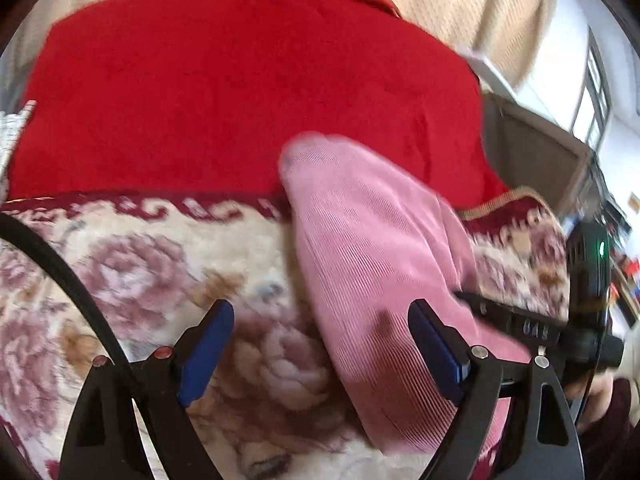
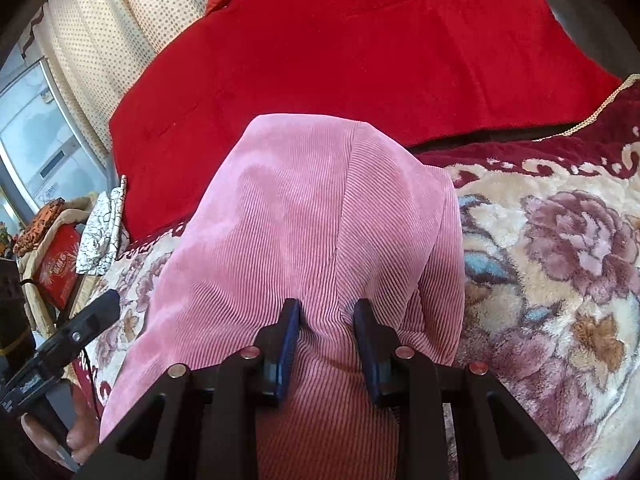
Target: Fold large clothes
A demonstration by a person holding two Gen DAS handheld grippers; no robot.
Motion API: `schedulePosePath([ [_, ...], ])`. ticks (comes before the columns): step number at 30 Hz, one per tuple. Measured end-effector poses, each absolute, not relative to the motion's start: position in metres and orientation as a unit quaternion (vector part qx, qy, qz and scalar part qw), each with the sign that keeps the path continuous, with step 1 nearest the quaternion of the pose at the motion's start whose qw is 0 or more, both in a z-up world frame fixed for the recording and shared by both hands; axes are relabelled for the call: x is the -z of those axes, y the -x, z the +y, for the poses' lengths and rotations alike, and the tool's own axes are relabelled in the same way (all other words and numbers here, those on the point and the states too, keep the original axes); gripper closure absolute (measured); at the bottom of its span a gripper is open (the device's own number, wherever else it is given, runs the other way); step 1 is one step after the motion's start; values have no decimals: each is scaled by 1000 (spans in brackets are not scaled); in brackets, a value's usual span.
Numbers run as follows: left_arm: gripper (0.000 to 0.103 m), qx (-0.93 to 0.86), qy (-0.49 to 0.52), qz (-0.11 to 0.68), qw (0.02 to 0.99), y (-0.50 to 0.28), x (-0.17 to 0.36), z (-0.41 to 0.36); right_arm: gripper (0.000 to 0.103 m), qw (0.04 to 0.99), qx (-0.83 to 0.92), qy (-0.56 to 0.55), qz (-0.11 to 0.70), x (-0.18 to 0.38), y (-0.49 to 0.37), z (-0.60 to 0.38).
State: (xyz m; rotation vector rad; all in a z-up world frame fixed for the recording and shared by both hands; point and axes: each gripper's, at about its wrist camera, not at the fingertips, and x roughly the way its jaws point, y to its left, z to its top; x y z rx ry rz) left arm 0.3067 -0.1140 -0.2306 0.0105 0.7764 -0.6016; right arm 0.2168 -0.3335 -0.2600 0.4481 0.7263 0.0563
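- The pink ribbed corduroy garment [image 2: 312, 216] lies in a long bundle on the floral plush blanket [image 2: 560, 264], its far end reaching up to the edge of the bright red velvety throw [image 2: 360, 48] behind it.
- I read it as soft and floppy with some weight to it: thick cord fabric, likely to drape and sag from wherever I lift, not slippery thanks to the ribs.
- A seam runs down its middle in the right wrist view; I'd judge a hem or seam edge the firmest place to take hold, as doubled cloth pinches better than one loose layer.
- My right gripper [image 2: 326, 340] has a ridge of the pink cloth bunched between its blue pads [image 2: 290, 340]; the jaws stand narrowly apart and look to be pinching that fold.
- My left gripper [image 1: 324, 348] is spread wide, holding nothing, with the garment's near end lying across towards its right-hand finger; this view is smeared by motion.
- The blanket is deep pile, so cloth may cling and drag rather than slide.
- Further out: a cream dotted sofa back [image 2: 96, 40] behind the red throw, and a red box [image 2: 56, 264] with a crackle-patterned cloth [image 2: 102, 232] off to the left.
- Bright windows [image 1: 596, 92] show at the far right of the left wrist view.
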Motion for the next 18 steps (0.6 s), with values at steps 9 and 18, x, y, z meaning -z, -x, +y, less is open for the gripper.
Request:
schedulePosePath([
  [9,6,262,-42,374,888,-307,244,-125,71,912,-21,-212,352,260,-217,-328],
  [18,6,266,-33,386,883,-307,245,-123,71,909,-16,-220,355,255,-216,-330],
])
